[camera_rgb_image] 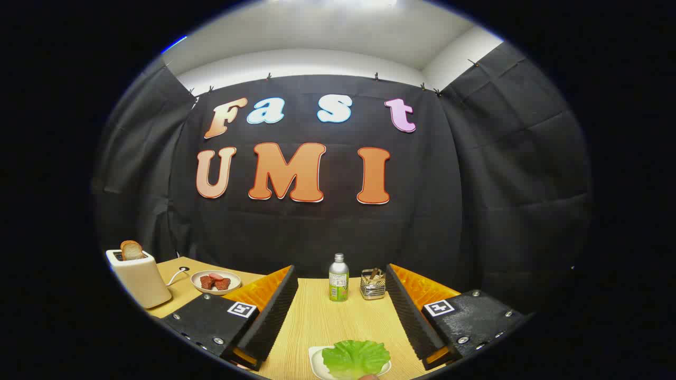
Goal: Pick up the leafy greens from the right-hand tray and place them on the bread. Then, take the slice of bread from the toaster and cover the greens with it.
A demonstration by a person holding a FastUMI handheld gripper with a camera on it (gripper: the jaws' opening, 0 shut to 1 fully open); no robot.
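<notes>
Greens (355,358): one leafy piece, lying on a small white tray (316,363) nearest the camera, sitting low between the two fingers and clear of both. Something small and rounded is showing at the near edge of the greens; what it is cannot be told.

Claw (342,311): standing wide open, gripping nothing. Left finger (272,316) and right finger (412,316) are spreading apart over the surface, with bare wood showing between them.

Surface (322,316): light wood grain, carrying everything listed here.

Can (338,278): standing upright beyond the fingers, roughly midway between them, with a green label.

Holder (373,284): small metal rack, standing just beside the can on its right, with something thin sticking up out of it; the contents are too small to tell.

Plate (215,281): round and white, sitting beyond the left finger, carrying a few reddish-brown pieces of food.

Toaster (138,277): pale, standing at the far left of the surface, well apart from the greens. A cord (177,275) is running from it toward the plate.

Bread (131,249): one slice, standing upright in the toaster slot with its top poking out.
</notes>
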